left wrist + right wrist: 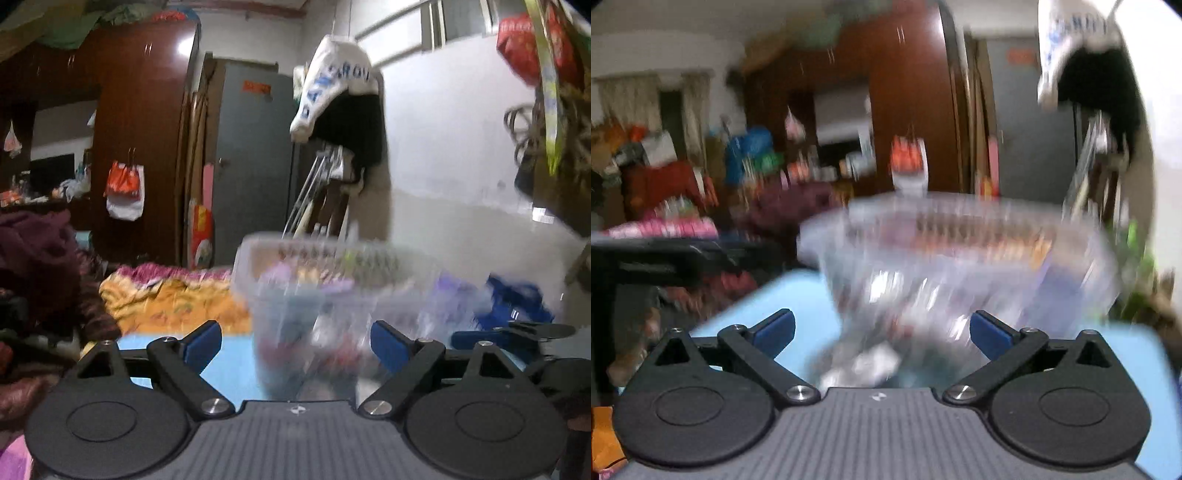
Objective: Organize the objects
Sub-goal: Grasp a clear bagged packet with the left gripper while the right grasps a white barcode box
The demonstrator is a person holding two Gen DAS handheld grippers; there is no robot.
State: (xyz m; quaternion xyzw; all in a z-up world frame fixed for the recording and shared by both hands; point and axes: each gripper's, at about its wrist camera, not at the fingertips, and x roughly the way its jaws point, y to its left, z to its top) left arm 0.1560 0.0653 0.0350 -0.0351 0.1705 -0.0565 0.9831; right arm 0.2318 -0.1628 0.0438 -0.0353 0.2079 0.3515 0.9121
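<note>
While blurred, one clear bin [332, 295], two spread grippers

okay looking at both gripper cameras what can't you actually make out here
- Contents of the clear plastic bin: motion-blurred in both wrist views; only colored smears.
- Bin's base: hidden behind the left gripper body in the left view, behind the right gripper in the right.
- Blue object beside the bin: smeared, unidentifiable.
- Light blue surface: edges cut off.
</note>
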